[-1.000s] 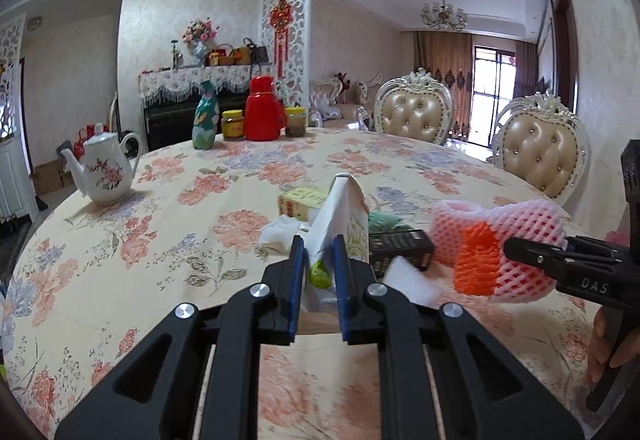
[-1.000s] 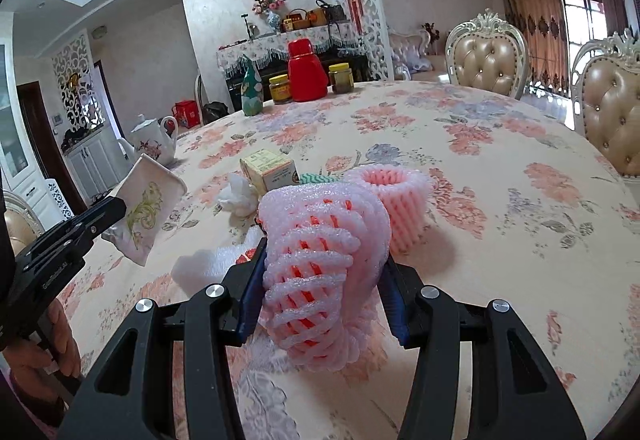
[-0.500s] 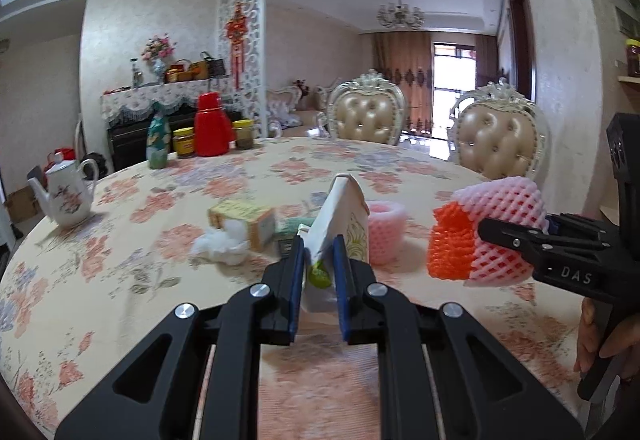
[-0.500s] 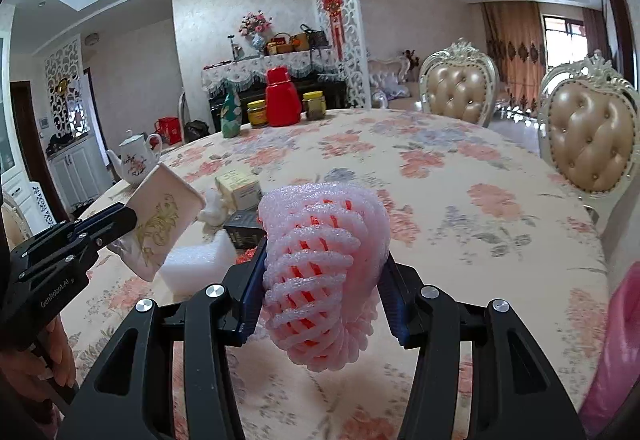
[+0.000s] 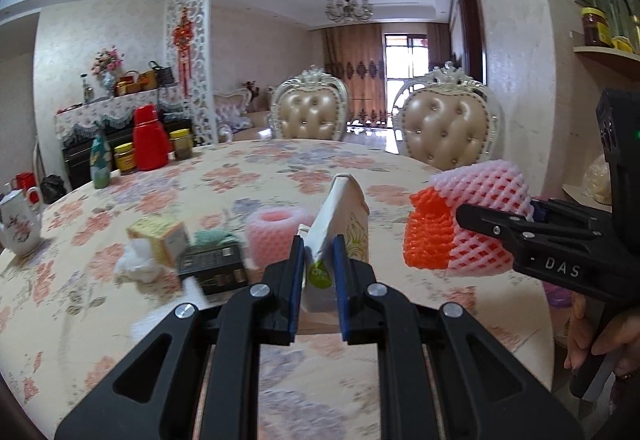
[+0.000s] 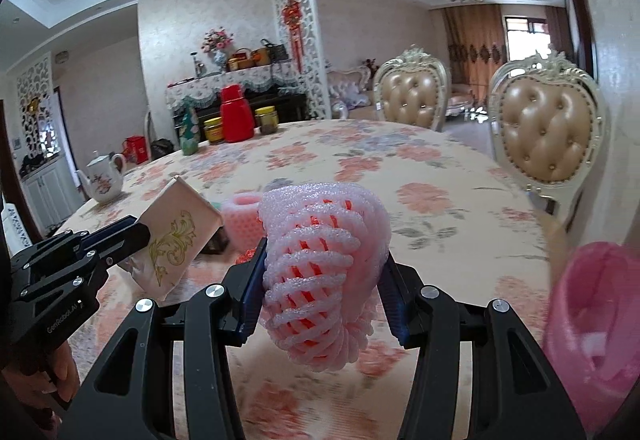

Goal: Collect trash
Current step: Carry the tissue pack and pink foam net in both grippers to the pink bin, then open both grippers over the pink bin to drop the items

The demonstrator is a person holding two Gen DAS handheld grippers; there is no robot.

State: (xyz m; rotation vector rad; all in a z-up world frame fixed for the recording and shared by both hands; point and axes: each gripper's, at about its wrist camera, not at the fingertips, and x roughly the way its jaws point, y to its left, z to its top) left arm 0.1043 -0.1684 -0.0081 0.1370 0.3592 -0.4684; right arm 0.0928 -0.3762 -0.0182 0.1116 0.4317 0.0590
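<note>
On the left, a teapot [image 5: 18, 226] and a red flask [image 5: 151, 143] stood far back on the floral worktop [image 5: 280, 175]. Nearer lay a yellow box [image 5: 160, 242], a dark box [image 5: 212, 268] and a pink foam ring [image 5: 272, 236], all uncollected. The left gripper [image 5: 316, 268] had its jaws clamped narrow on a flattened paper carton [image 5: 340, 224], upright. Beside it the right gripper [image 6: 322, 280] held a pink foam fruit net [image 6: 324, 272] between half-spread jaws. Far right, past the worktop edge, sat a blurred pink bin [image 6: 596, 304], nearest the right hand; nothing seemed to block it.
</note>
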